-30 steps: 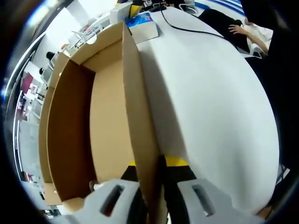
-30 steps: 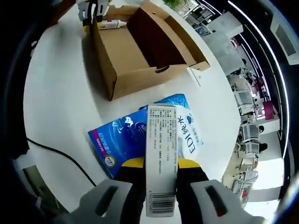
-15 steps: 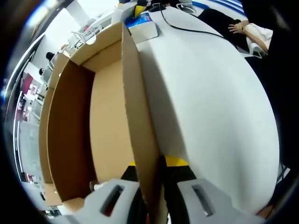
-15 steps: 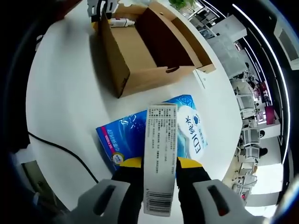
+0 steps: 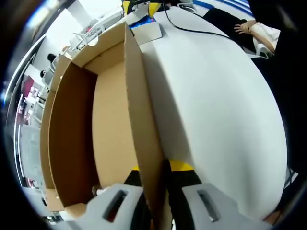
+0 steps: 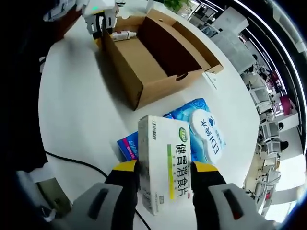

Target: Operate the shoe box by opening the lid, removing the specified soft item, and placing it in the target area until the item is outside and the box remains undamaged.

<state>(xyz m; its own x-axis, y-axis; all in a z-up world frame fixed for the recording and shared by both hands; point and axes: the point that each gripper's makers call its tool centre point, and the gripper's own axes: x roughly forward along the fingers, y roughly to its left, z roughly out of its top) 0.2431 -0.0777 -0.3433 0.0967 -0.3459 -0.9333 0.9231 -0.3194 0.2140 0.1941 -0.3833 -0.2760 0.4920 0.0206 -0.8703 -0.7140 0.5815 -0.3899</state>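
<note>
Right claw [image 6: 163,175] clamped on white carton [image 6: 165,160], lifted above blue wipes pack [image 6: 194,136] on table [image 6: 76,120]. Left claw [image 5: 156,191] pinches shoe box [image 5: 100,129] wall, likely steadying it; box open, nearly emptied, small bottle [image 6: 122,34] remaining.

**Right gripper view: white carton held above the table**

The right gripper [image 6: 165,179] clamped a white carton [image 6: 165,160] between its 2 jaws. Under it, a blue wipes pack [image 6: 192,134] lay on the white table [image 6: 72,115]. Farther off stood the open shoe box [image 6: 153,62], its near wall pinched by the left gripper [image 6: 100,21]. A black cable [image 6: 76,163] crossed the table.
</note>
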